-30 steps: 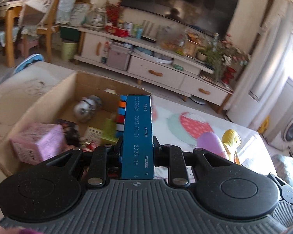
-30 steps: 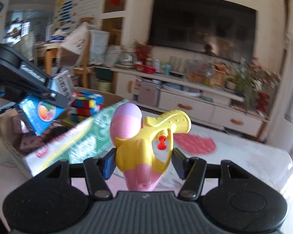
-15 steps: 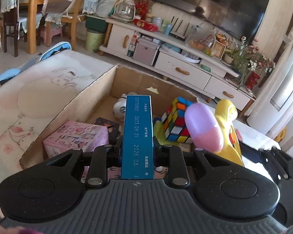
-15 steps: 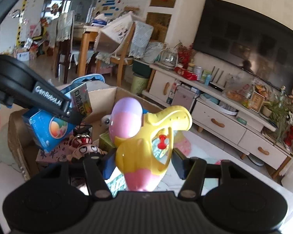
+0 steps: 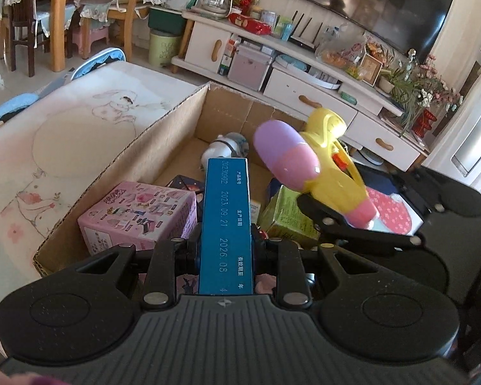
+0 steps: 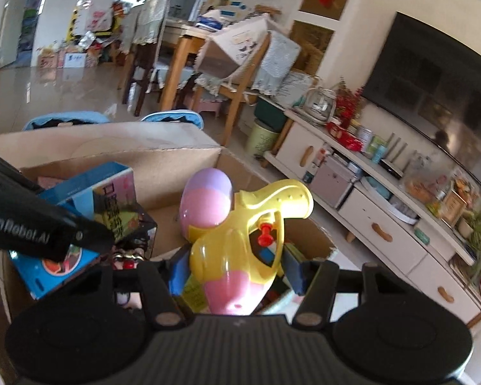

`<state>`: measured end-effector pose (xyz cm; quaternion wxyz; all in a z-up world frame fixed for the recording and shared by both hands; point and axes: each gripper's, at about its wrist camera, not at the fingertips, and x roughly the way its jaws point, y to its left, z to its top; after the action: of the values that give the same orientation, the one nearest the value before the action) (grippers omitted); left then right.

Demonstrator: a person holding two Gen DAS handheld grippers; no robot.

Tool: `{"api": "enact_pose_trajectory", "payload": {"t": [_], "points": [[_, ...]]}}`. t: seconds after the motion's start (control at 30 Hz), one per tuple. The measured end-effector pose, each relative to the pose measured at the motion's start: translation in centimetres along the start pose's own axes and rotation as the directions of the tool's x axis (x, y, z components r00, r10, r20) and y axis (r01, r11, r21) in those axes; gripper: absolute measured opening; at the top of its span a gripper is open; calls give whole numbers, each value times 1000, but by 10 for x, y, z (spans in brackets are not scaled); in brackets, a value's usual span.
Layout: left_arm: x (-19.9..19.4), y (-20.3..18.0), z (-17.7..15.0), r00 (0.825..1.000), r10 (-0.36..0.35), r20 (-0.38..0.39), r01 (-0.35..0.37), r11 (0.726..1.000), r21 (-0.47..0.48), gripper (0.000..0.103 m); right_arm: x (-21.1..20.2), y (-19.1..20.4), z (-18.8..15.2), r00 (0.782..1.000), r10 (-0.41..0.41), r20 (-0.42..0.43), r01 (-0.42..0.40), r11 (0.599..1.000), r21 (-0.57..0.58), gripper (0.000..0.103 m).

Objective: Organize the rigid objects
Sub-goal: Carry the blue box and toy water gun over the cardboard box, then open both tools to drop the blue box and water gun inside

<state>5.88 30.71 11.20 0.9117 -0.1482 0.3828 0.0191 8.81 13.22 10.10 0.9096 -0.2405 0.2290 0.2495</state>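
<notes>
My left gripper (image 5: 225,250) is shut on a tall blue box (image 5: 225,221) with white date print, held over the open cardboard box (image 5: 163,141). My right gripper (image 6: 235,269) is shut on a yellow, pink and purple toy water gun (image 6: 237,227), also over the cardboard box (image 6: 163,163). In the left wrist view the toy gun (image 5: 308,166) and right gripper sit just to the right of the blue box. In the right wrist view the blue box (image 6: 80,211) and left gripper are at the left.
Inside the cardboard box lie a pink box (image 5: 138,215), a green carton (image 5: 285,218), a white round toy (image 5: 224,147) and dark packets. The box stands on a cartoon-printed table cover (image 5: 64,147). A white TV cabinet (image 5: 304,73) stands behind.
Both grippers have moved left and forward over the cardboard box with their loads. The toy gun has come close beside the blue box. The Rubik's cube is now hidden.
</notes>
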Motion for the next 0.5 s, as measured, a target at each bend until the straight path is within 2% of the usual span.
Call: {"api": "enact_pose_trajectory", "payload": {"t": [0.1, 0.17, 0.37, 0.5], "points": [[2, 1, 0, 1000, 13, -4, -13, 1000, -1, 29, 5, 5, 1, 1000, 26, 2, -26, 999, -30, 59], [1, 2, 1, 1000, 21, -2, -21, 1000, -3, 35, 7, 8, 0, 1000, 15, 6, -15, 999, -41, 58], [-3, -1, -2, 1000, 9, 17, -9, 1000, 1, 62, -5, 1, -2, 998, -48, 42, 47, 999, 21, 66], [-6, -3, -3, 999, -8, 37, 7, 1000, 10, 84, -20, -7, -7, 993, -111, 43, 106, 989, 98, 76]]}}
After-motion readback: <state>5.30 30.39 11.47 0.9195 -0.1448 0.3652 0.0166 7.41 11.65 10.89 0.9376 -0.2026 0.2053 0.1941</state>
